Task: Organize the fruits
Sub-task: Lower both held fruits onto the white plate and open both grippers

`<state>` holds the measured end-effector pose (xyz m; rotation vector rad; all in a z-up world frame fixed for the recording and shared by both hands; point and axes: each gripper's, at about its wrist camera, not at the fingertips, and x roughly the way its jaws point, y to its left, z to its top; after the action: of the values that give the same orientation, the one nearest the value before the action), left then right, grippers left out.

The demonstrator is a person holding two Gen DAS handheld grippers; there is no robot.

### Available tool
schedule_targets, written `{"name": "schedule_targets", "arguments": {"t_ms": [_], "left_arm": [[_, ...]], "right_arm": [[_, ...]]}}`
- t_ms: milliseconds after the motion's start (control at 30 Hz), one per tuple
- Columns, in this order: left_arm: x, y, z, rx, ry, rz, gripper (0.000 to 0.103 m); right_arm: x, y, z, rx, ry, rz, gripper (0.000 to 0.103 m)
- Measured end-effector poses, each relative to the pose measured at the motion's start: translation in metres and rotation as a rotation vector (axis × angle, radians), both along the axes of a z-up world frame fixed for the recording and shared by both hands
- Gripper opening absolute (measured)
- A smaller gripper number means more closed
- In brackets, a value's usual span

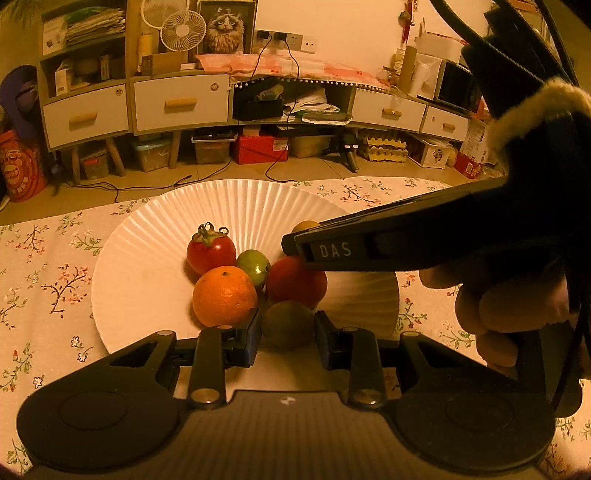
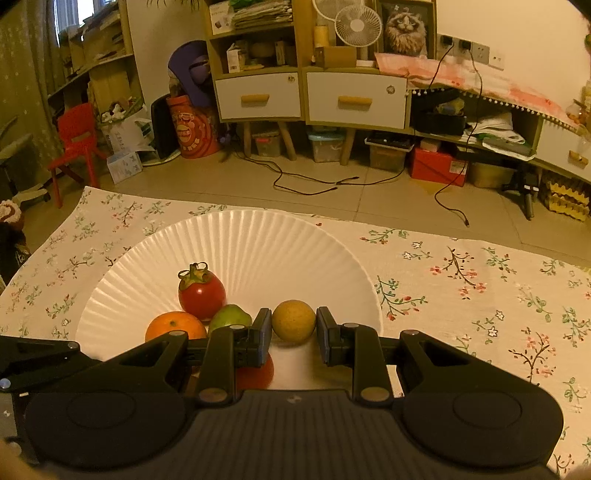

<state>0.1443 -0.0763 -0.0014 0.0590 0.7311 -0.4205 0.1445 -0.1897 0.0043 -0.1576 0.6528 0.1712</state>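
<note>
Sitting between right gripper (image 2: 294, 332) pads, yellow fruit (image 2: 294, 321) on plate (image 2: 258, 240)

A home: cluttered drawer cabinet (image 2: 354, 96) (cat portrait (image 2: 404, 27) above).

Floral tablecloth (image 2: 480, 295), cat picture (image 2: 404, 27), perhaps two fans (image 2: 358, 26).

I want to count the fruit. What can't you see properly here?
- Yellow fruit: left view, mostly behind the right gripper.
- Big red fruit: right view, mostly under that gripper's finger.
- Dark fruit between the left gripper fingers: contact unclear; absent from the right view.
</note>
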Motion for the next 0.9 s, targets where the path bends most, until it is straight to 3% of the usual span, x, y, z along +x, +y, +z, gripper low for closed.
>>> {"name": "schedule_targets", "arguments": {"t_ms": [300, 900], "left_arm": [[0.0, 0.0, 0.002, -0.006, -0.003, -0.007, 0.035], [-0.021, 0.004, 0.013, 0.023, -0.034, -0.034, 0.054]], "right_arm": [[-0.003, -0.003, 0.003, -0.005, -0.004, 0.0, 0.027], [-0.029, -0.002, 0.02, -0.023, -0.046, 0.005, 0.052]]}}
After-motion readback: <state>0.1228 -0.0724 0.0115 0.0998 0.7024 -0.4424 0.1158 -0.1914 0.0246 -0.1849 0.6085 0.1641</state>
